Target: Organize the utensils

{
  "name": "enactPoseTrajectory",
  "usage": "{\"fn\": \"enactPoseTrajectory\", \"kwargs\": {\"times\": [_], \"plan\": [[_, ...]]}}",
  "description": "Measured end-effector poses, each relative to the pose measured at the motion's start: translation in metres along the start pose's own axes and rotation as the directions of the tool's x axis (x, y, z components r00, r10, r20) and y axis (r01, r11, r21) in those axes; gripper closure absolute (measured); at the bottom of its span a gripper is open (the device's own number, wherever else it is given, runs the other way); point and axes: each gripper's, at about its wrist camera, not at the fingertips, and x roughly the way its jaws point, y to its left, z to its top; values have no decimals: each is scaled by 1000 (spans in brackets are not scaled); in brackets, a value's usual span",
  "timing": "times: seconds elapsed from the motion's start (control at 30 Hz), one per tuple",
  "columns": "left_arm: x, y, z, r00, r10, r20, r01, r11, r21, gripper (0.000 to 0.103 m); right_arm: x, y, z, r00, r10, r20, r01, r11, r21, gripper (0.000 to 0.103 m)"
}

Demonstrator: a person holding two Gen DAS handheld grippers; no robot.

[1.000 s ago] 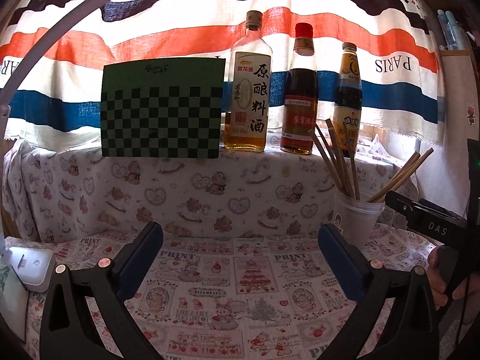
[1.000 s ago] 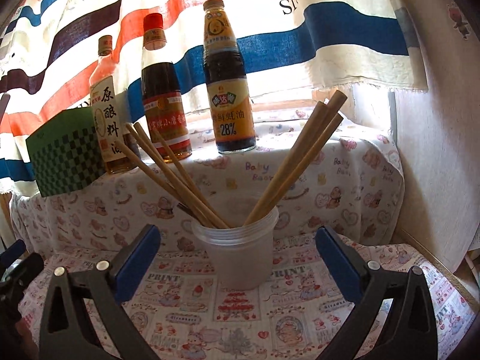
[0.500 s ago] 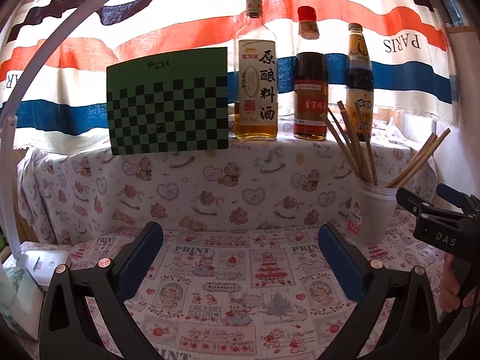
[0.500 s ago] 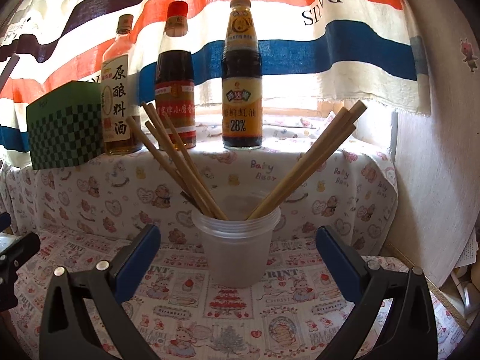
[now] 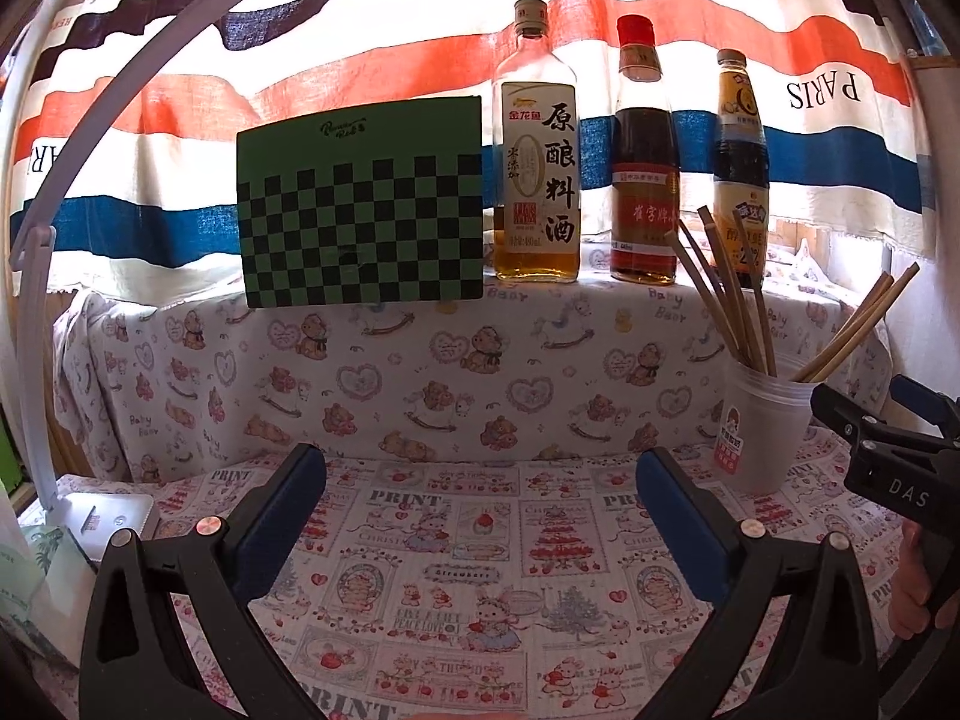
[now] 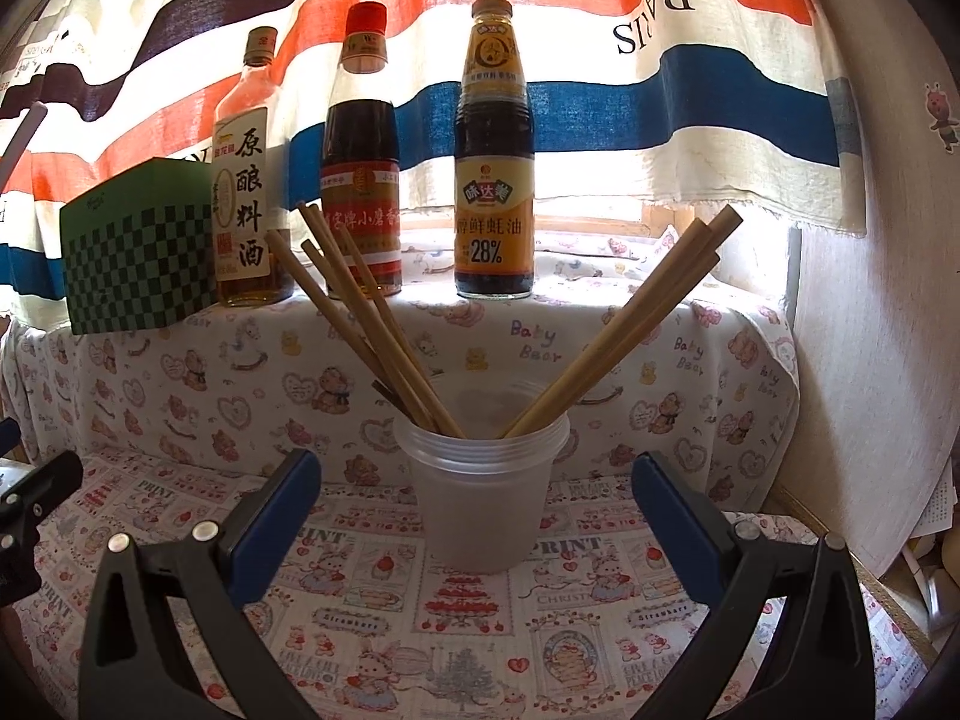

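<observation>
A translucent plastic cup (image 6: 485,501) stands on the patterned tablecloth and holds several wooden chopsticks (image 6: 372,324), fanned left and right. My right gripper (image 6: 474,504) is open and empty, its blue pads on either side of the cup, a little nearer the camera. In the left wrist view the cup (image 5: 759,432) is at the right, with the right gripper (image 5: 882,438) beside it. My left gripper (image 5: 480,498) is open and empty above the cloth, left of the cup.
Three sauce bottles (image 5: 543,162) and a green checkered board (image 5: 360,204) stand on a cloth-covered ledge behind. A white lamp arm (image 5: 90,138) and its base (image 5: 108,519) are at the left. A wall (image 6: 870,330) is at the right.
Both grippers have pulled back and levelled a little; the cup and bottles now sit lower and smaller in view. Both stay open and empty.
</observation>
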Motion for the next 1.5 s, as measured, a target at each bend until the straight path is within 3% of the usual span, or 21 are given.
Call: {"fn": "enactPoseTrajectory", "kwargs": {"times": [1.5], "plan": [[-2,-1,0,1000,5,2,-5,1000,5,0,1,1,-1,1000,-8,0,8,1000,-6,0]]}}
